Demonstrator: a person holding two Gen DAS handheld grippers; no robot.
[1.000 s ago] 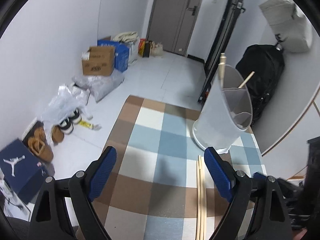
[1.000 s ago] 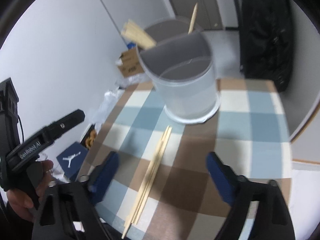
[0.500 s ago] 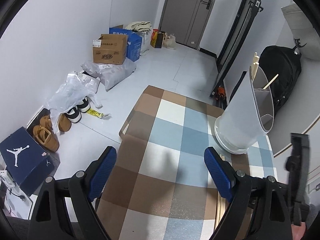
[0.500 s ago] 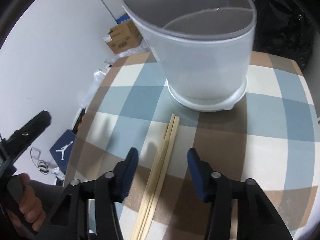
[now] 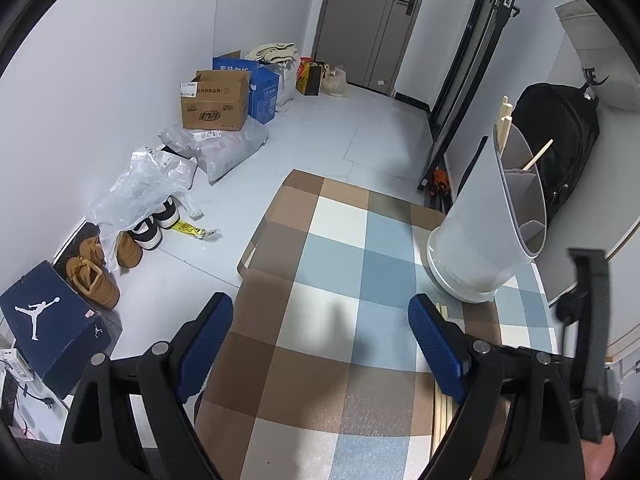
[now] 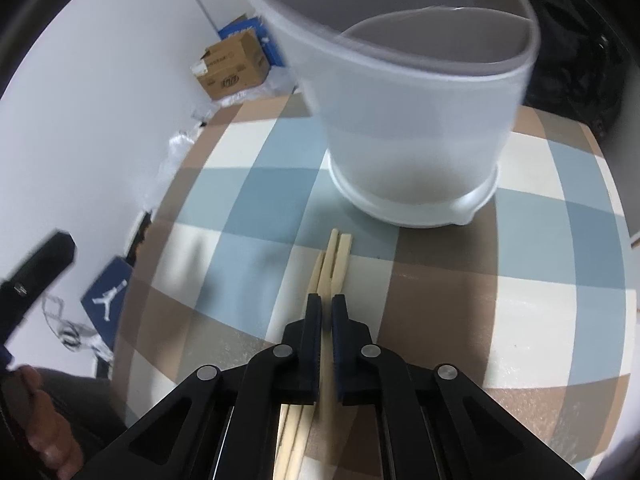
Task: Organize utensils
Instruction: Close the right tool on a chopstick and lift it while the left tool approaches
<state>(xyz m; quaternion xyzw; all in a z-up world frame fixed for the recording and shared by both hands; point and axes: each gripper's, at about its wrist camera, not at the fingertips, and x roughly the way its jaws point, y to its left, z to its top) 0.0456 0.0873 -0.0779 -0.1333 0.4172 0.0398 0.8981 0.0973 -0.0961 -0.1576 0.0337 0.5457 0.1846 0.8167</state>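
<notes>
Pale wooden chopsticks lie side by side on the checked tablecloth, pointing at a white divided utensil holder. My right gripper is shut on one chopstick, with the others lying beside it under the fingers. In the left wrist view my left gripper is open and empty above the cloth. The holder stands to its right with chopsticks standing in it. The loose chopsticks show behind the right finger.
The table's left edge drops to the floor, where a cardboard box, plastic bags, shoes and a navy shoe box lie. A black backpack stands behind the holder. The right gripper's body is at the right.
My right gripper has come down over the chopsticks and shut on one. My left gripper has drawn back and left, staying open.
</notes>
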